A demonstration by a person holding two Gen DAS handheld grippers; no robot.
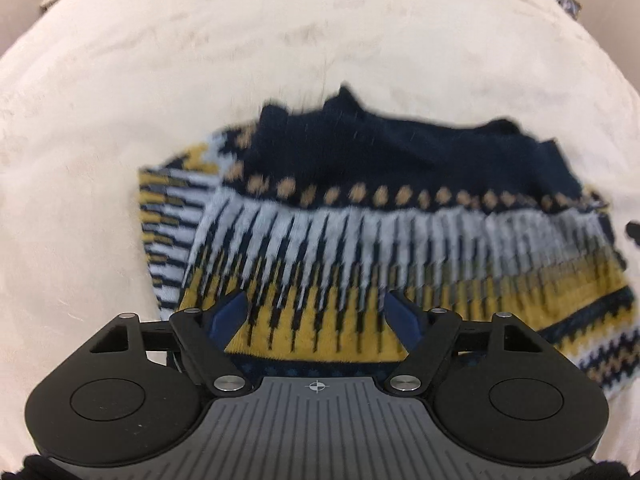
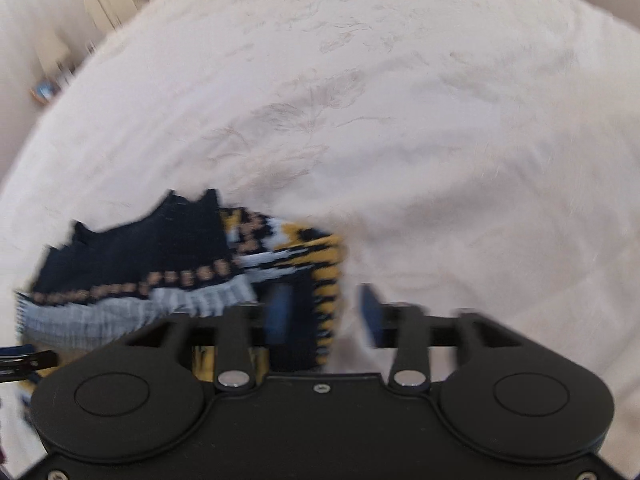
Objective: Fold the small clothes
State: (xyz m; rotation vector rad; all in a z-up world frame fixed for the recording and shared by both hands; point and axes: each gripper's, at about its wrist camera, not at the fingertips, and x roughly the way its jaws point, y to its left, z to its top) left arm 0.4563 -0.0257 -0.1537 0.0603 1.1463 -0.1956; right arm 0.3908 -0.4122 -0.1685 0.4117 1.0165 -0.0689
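A: Where's the sweater point(image 1: 360, 216)?

B: Lying folded on the cream bed cover point(image 1: 280, 40), navy part farthest away, yellow and white bands nearest. The left tongs point(image 1: 316, 312) hang over its near yellow band, jaws well apart, gripping nothing. The right tongs point(image 2: 324, 312) sit at its right-hand edge, jaws apart, not pinching cloth.

A: What could go wrong?

B: I'd say the loose right-hand layers may slide apart if a jaw snags the knit while pulling away.

A: Anything unclear?

B: The right view is badly blurred, so I can't tell whether its left finger point(image 2: 278, 312) touches the fabric. The sweater's near edge is hidden behind both tools.
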